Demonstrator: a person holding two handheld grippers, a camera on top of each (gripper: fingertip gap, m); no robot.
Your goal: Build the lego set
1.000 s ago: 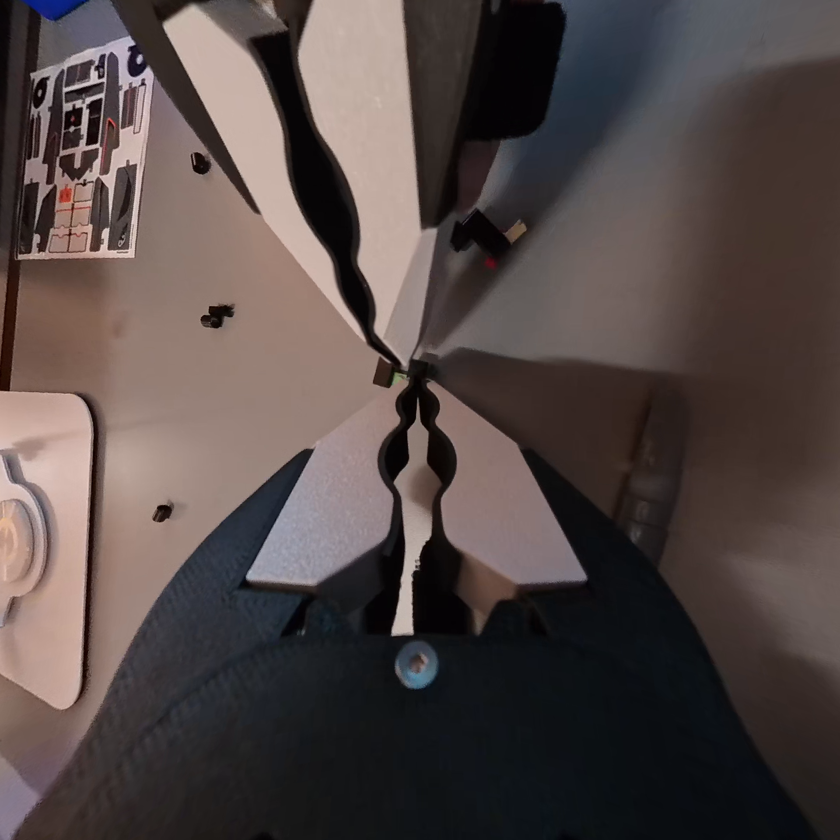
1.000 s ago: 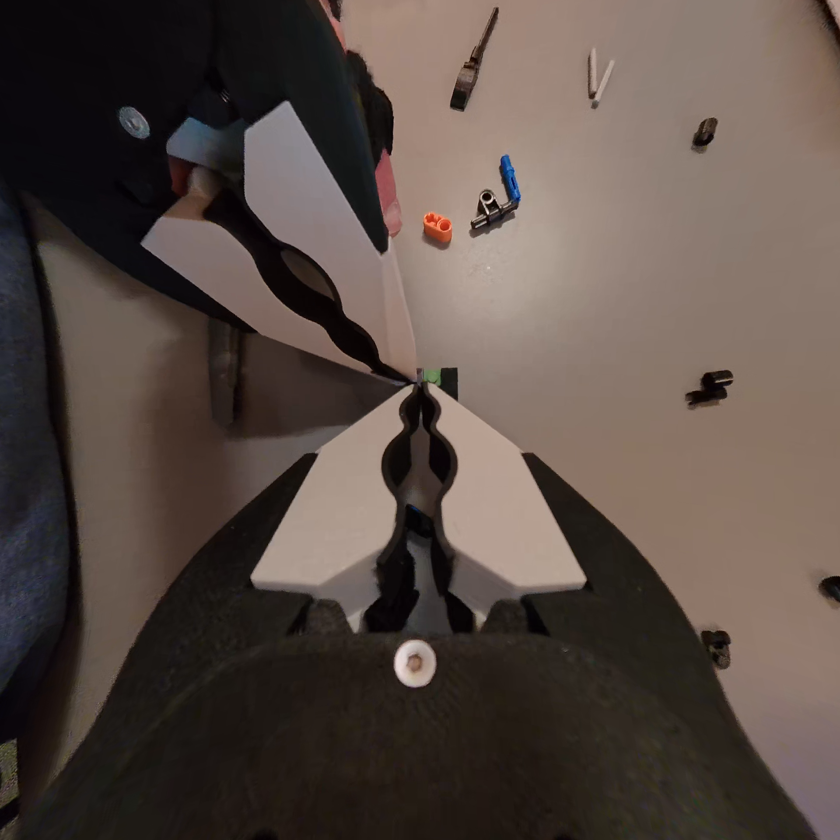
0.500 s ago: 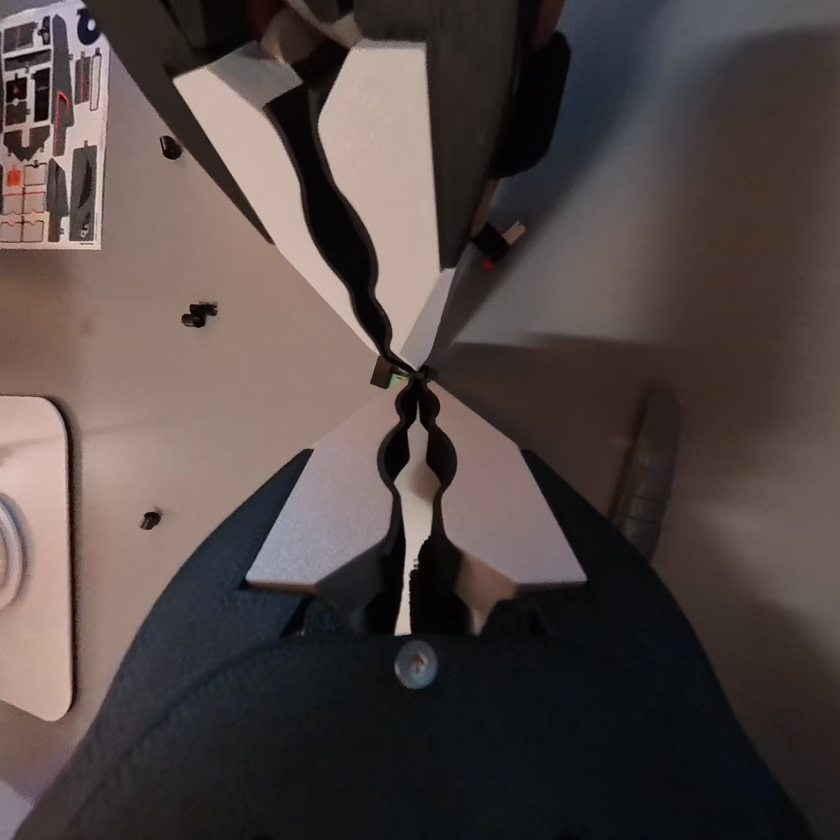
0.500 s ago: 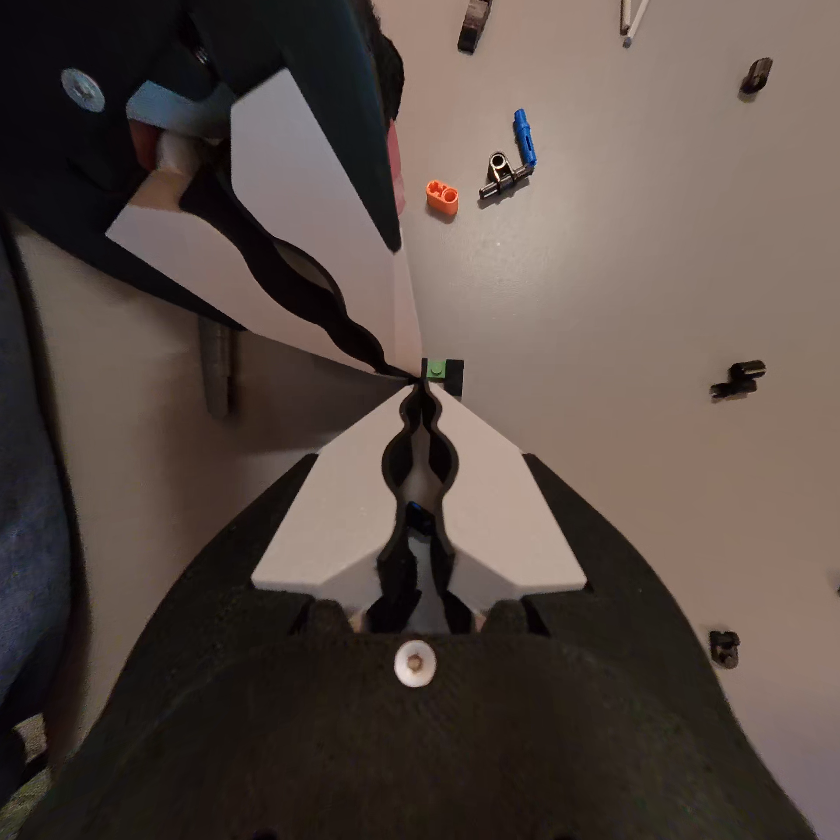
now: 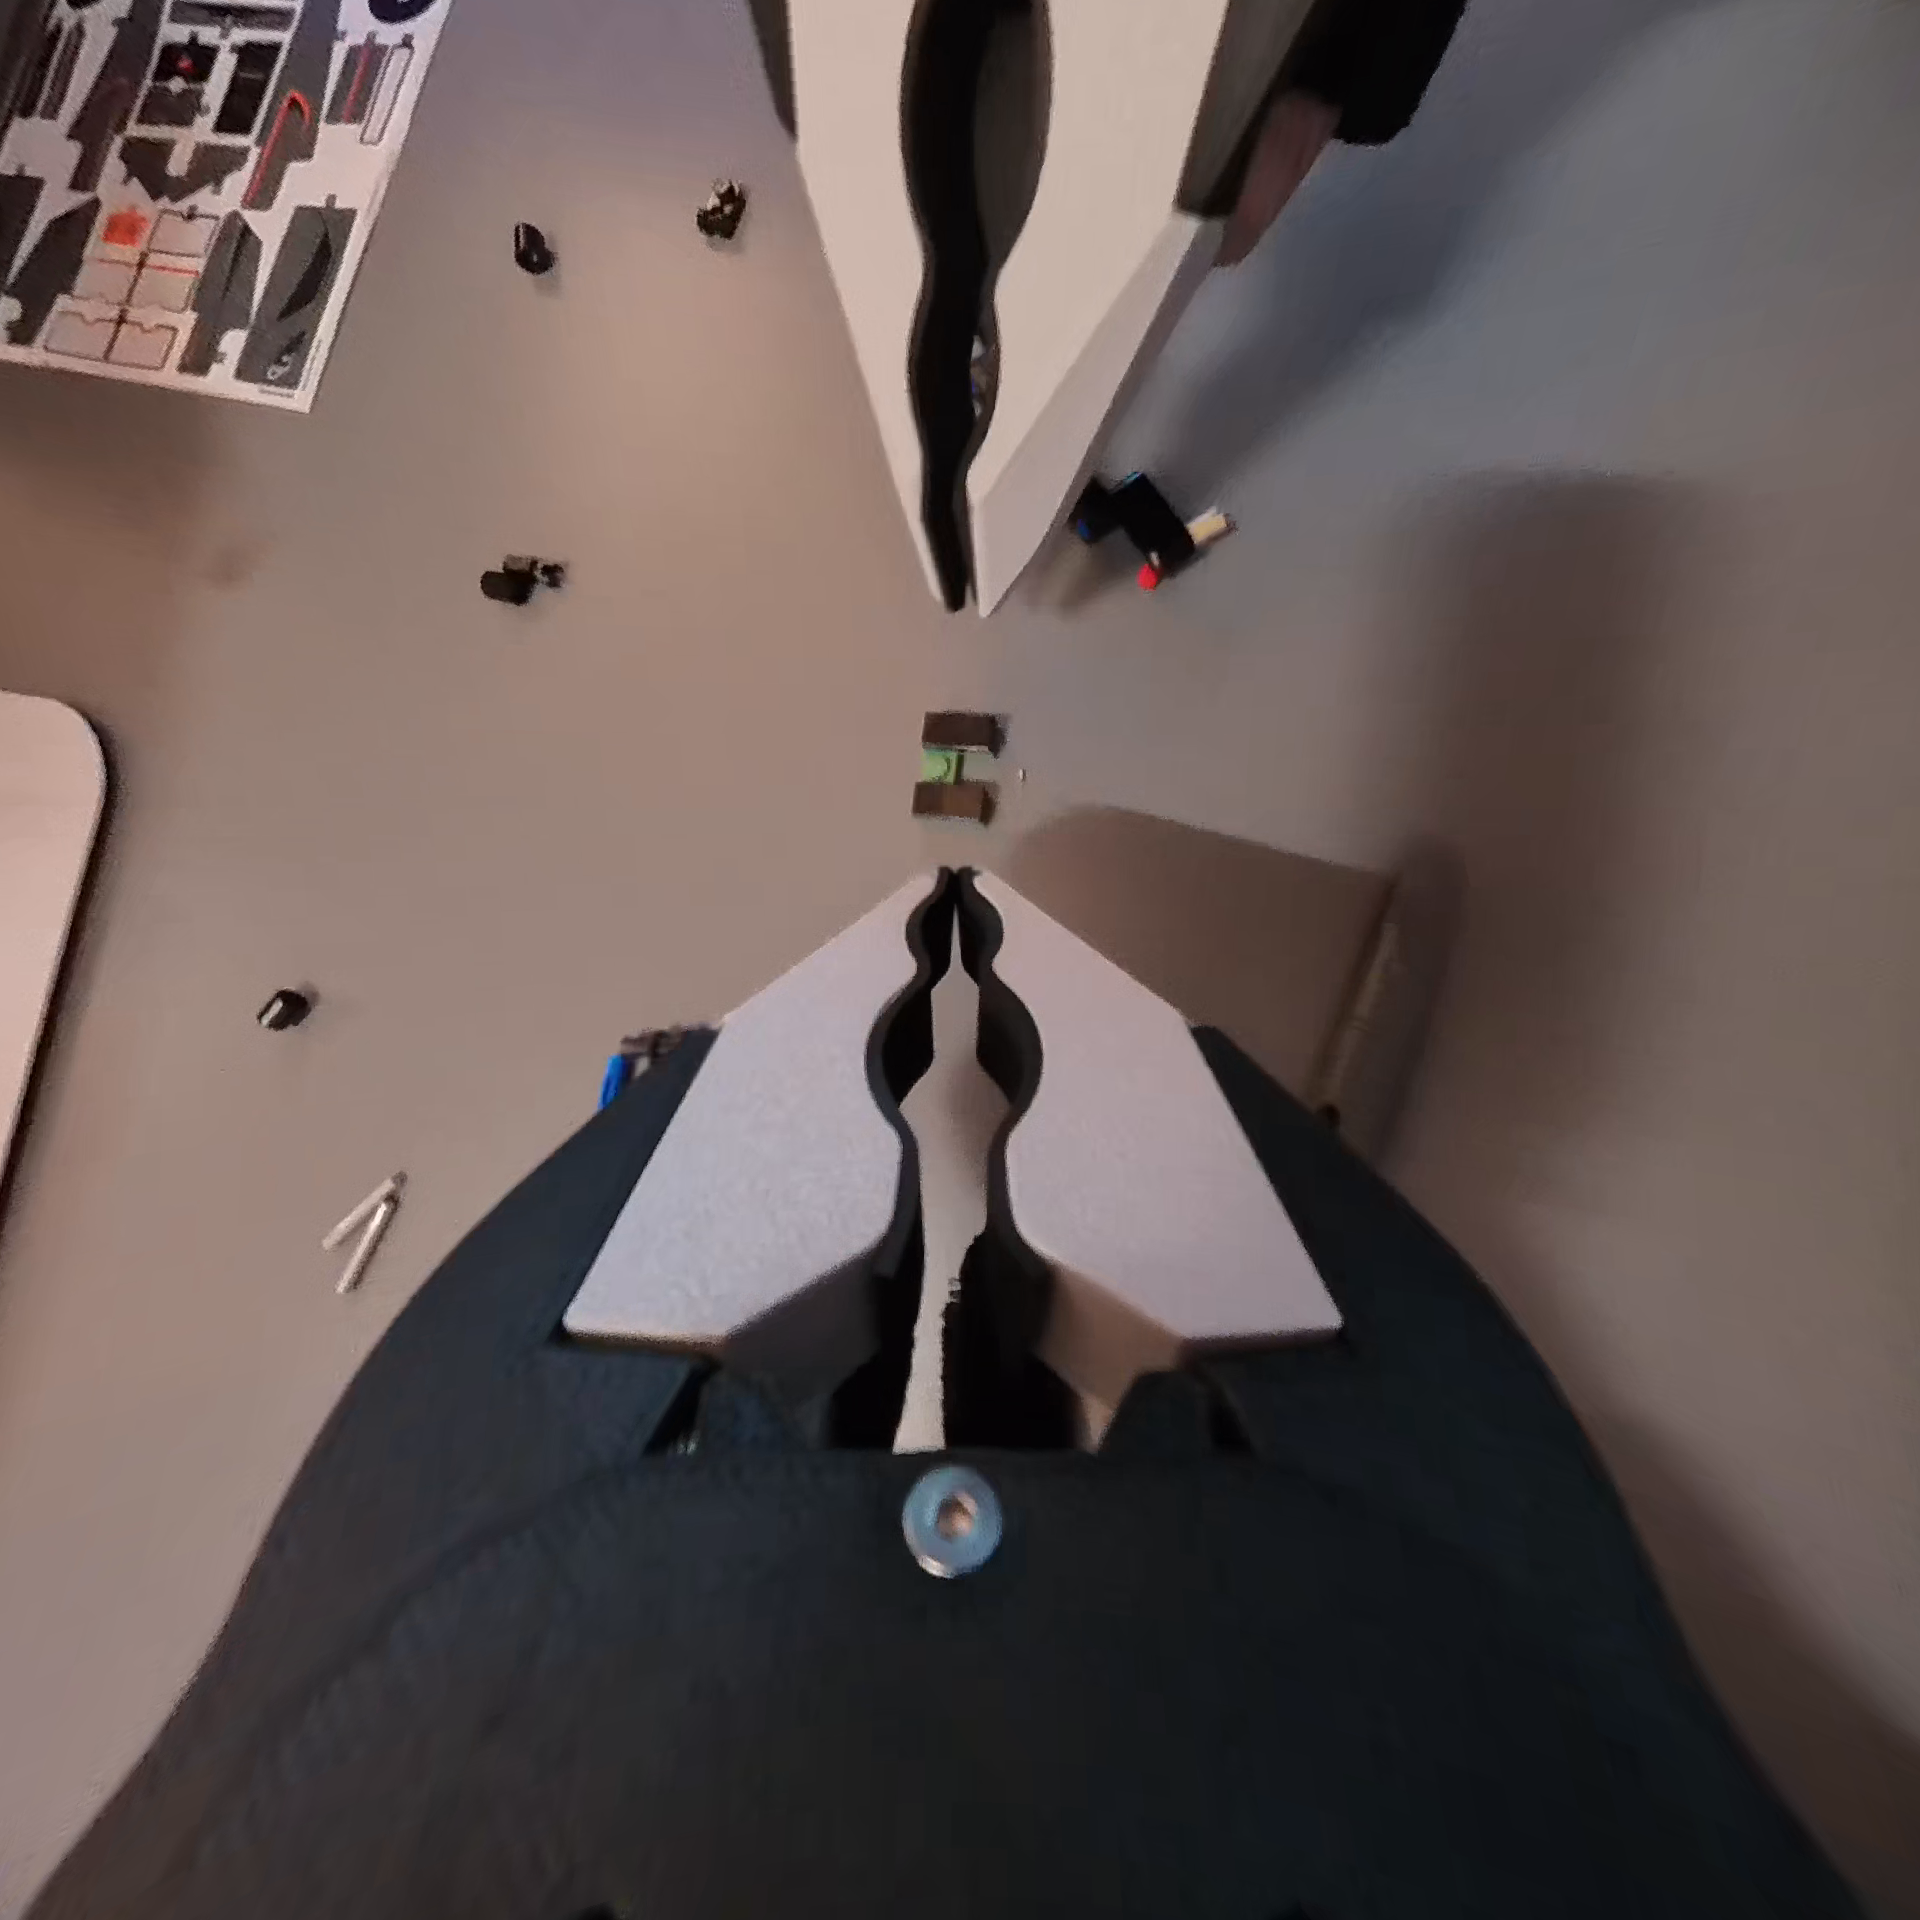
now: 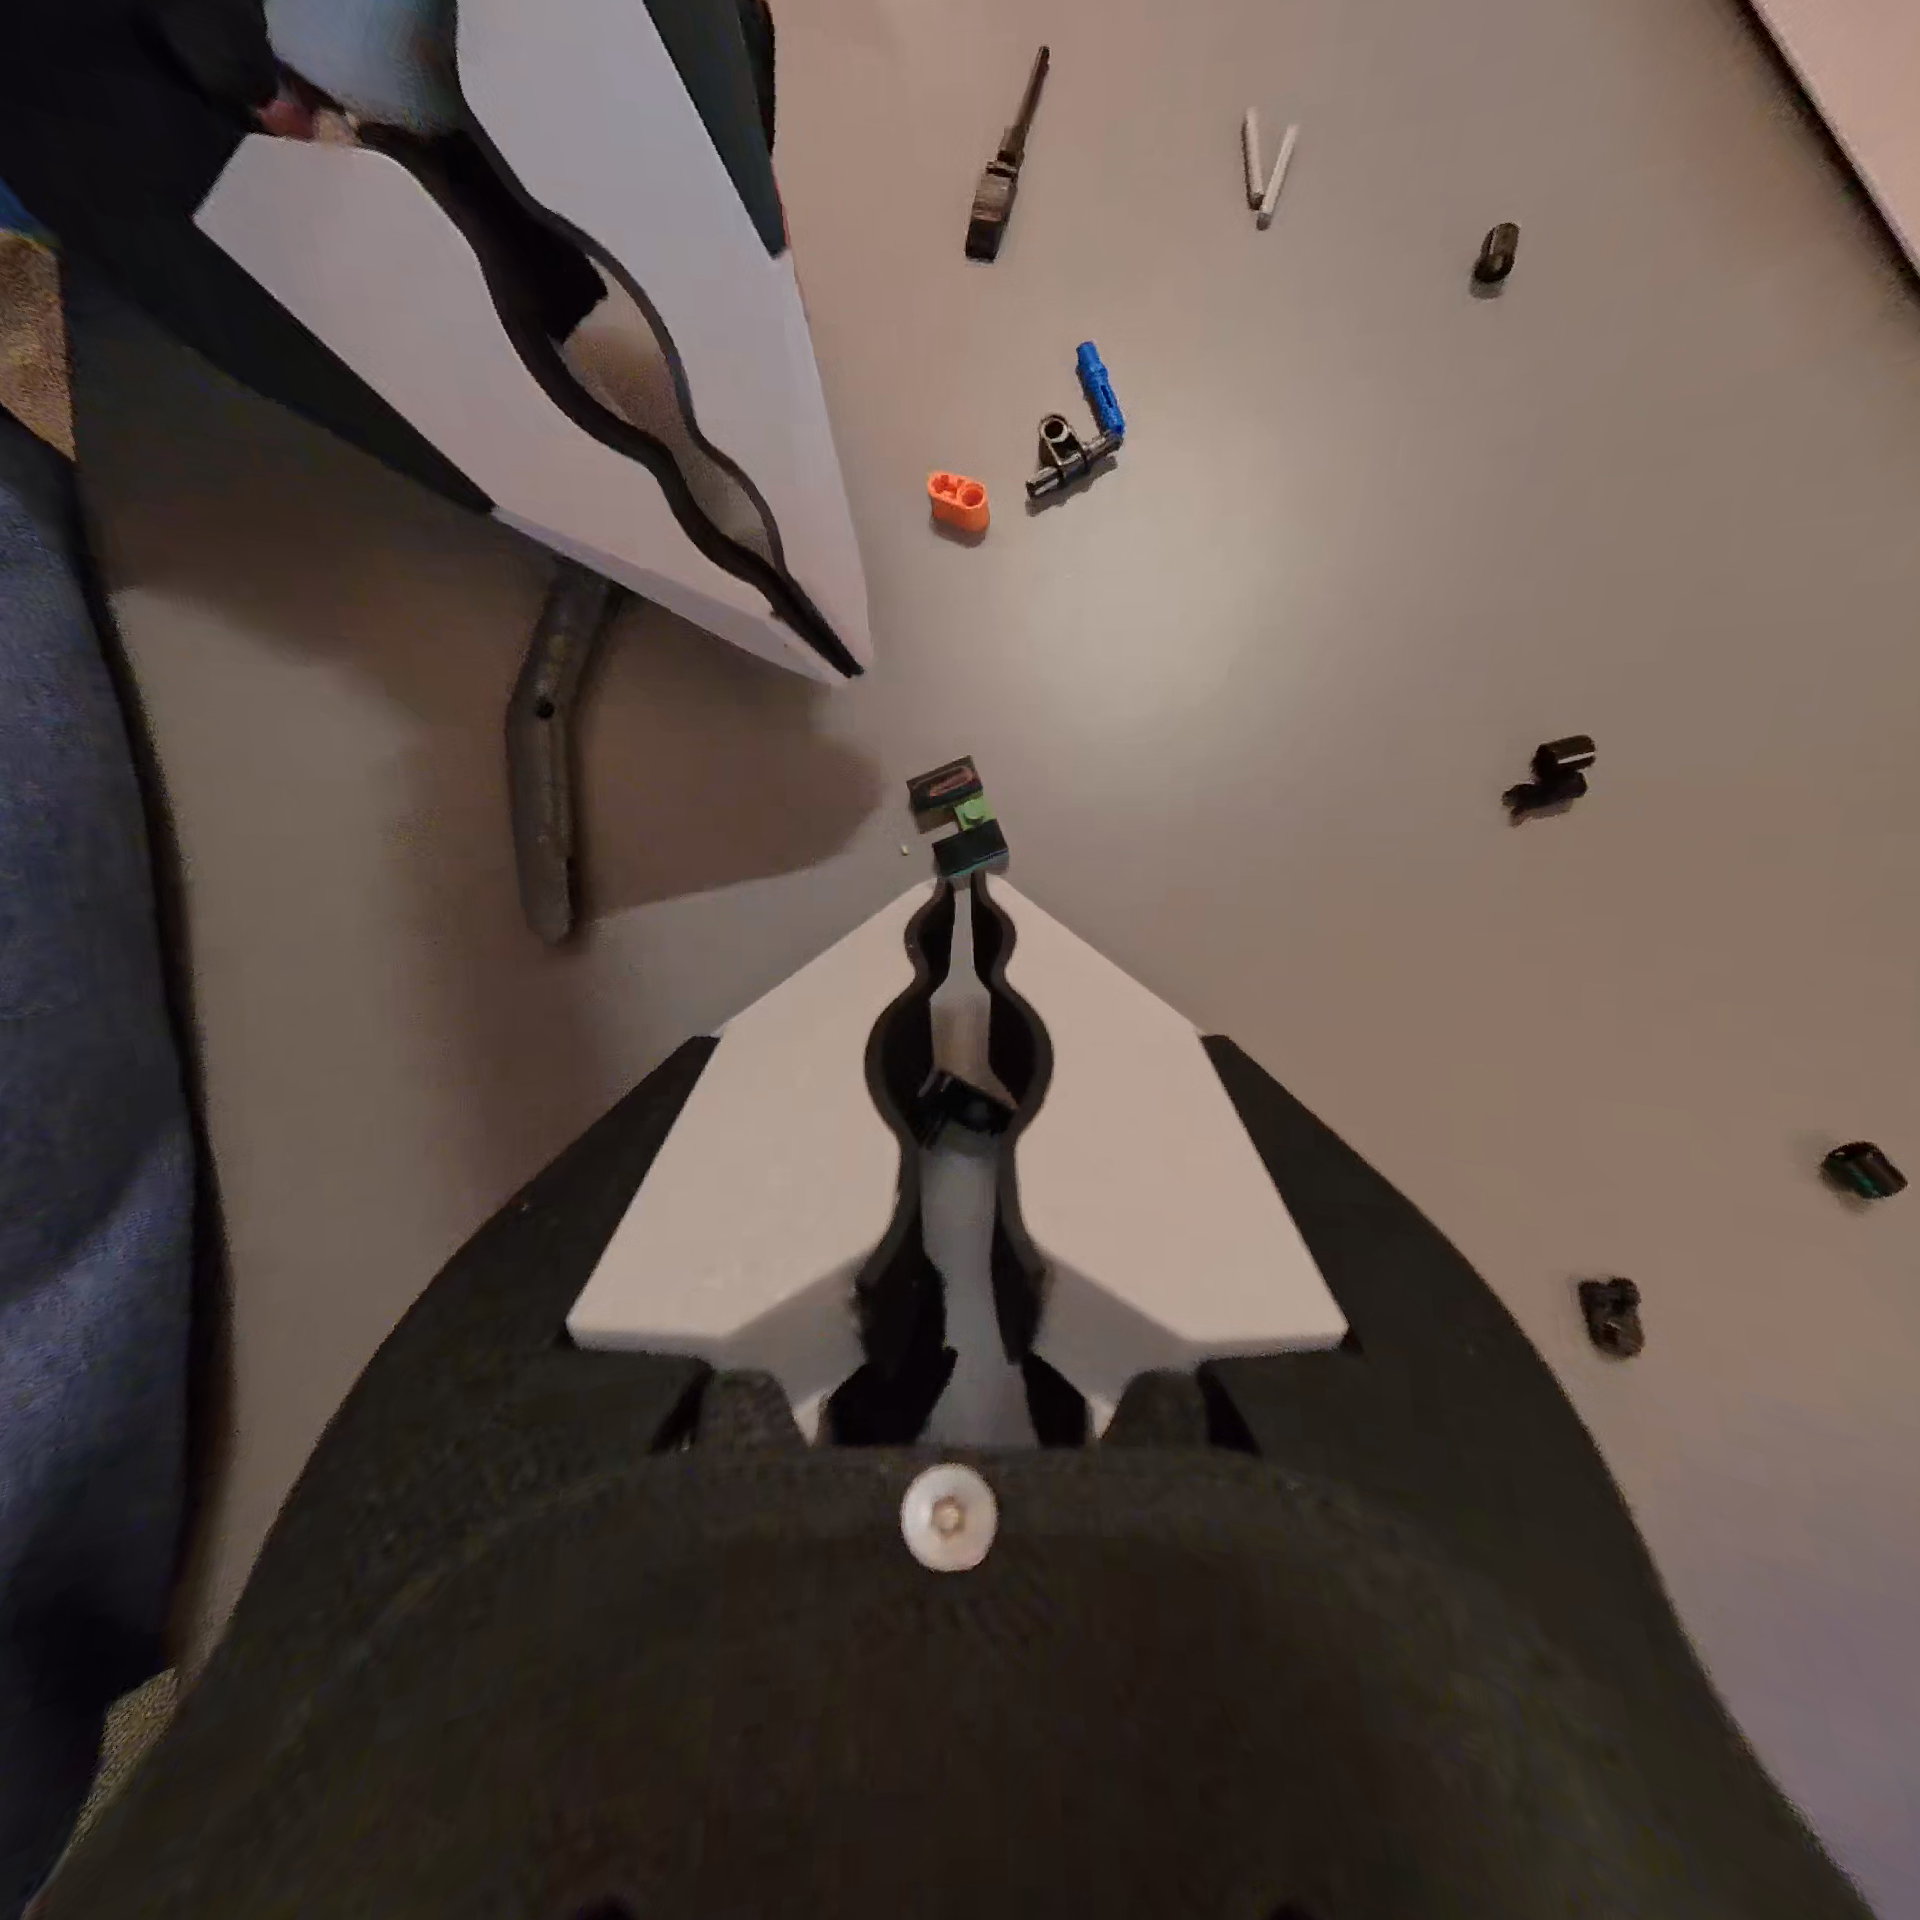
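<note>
A small lego assembly — two dark blocks joined by a green piece — is seen lying on the desk; the left hand-held gripper and the right hand-held gripper are both closed, empty.

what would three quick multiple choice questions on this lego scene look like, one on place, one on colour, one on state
1. Where is the small green-and-black assembly?
A. On the table between the two grippers' tips
B. Inside the left gripper
C. On the sticker sheet

2. What colour is the two-hole piece beside the blue pin?
A. Yellow
B. Orange
C. White

3. How is the left gripper?
A. Wide open
B. Clamped on the assembly
C. Shut, holding nothing

Key: 1 A, it lies free on the table with the right gripper just short of it; 2 B, plainly orange in the right wrist view; 3 C, its tips meet short of the assembly.
</note>
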